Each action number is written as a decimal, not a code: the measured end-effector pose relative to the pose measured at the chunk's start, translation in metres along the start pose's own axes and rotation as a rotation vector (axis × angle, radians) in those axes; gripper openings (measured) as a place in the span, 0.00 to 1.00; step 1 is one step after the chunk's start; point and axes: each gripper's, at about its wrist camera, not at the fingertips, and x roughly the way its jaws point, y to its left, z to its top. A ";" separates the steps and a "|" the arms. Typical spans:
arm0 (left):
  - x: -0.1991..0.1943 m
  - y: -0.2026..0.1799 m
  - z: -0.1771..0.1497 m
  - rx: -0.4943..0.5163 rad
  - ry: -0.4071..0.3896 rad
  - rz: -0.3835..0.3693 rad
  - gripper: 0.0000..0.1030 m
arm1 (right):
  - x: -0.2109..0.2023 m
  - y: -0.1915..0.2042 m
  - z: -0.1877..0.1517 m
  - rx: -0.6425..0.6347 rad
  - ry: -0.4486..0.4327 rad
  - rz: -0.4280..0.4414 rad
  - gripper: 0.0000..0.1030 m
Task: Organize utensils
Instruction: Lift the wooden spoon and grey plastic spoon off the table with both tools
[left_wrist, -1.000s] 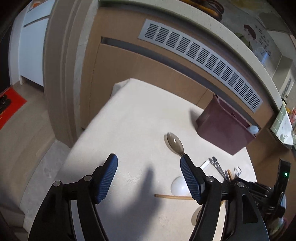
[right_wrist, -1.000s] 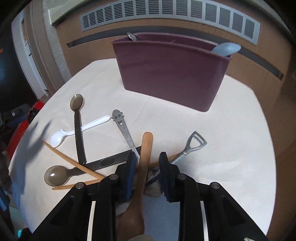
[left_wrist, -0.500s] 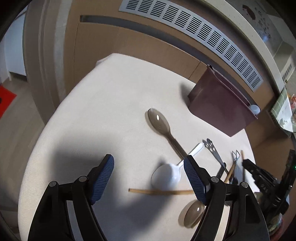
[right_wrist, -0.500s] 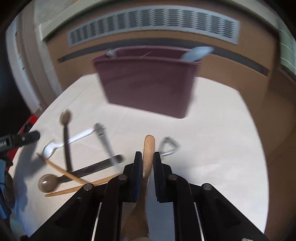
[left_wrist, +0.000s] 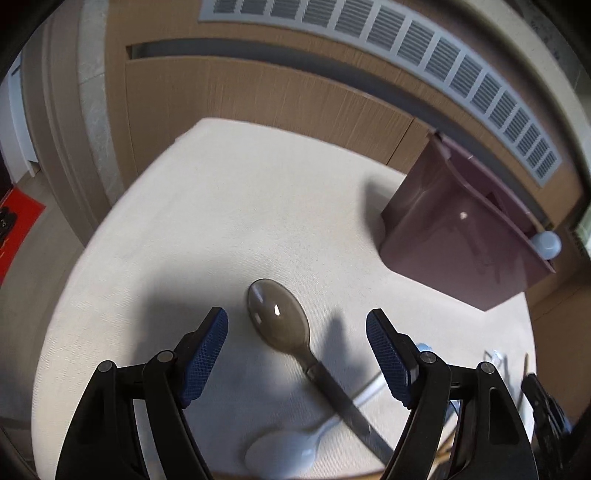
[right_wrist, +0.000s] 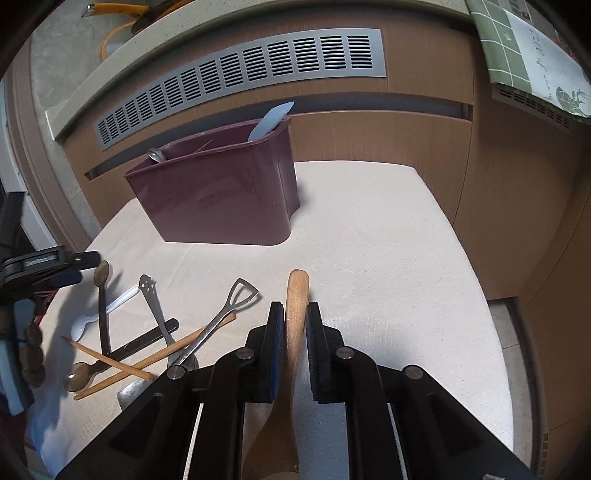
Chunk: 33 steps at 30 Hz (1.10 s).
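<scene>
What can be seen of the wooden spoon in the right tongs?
The wooden spoon is plain light-brown wood, with a rounded handle end pointing ahead toward the maroon bin. The right tongs are shut on its handle, blue pads pressing both sides. Its wider bowl end runs back under the camera, partly cut off. It looks lifted above the tablecloth, touching nothing else.

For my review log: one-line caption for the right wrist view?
Right gripper shut on wooden spoon, raised toward the maroon utensil caddy, loose utensils lying at left.

Wood-panelled wall (right_wrist: 388, 136) with long metal vent (right_wrist: 236, 77)
</scene>
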 end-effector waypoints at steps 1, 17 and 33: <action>0.006 -0.002 0.001 0.002 0.010 0.002 0.75 | 0.000 -0.001 0.000 0.003 0.003 0.005 0.11; 0.037 -0.045 -0.002 0.250 0.010 0.023 0.54 | 0.004 -0.003 -0.002 0.009 0.009 0.041 0.11; 0.026 -0.034 -0.005 0.300 -0.026 0.002 0.33 | 0.007 0.001 -0.003 -0.025 0.029 0.040 0.11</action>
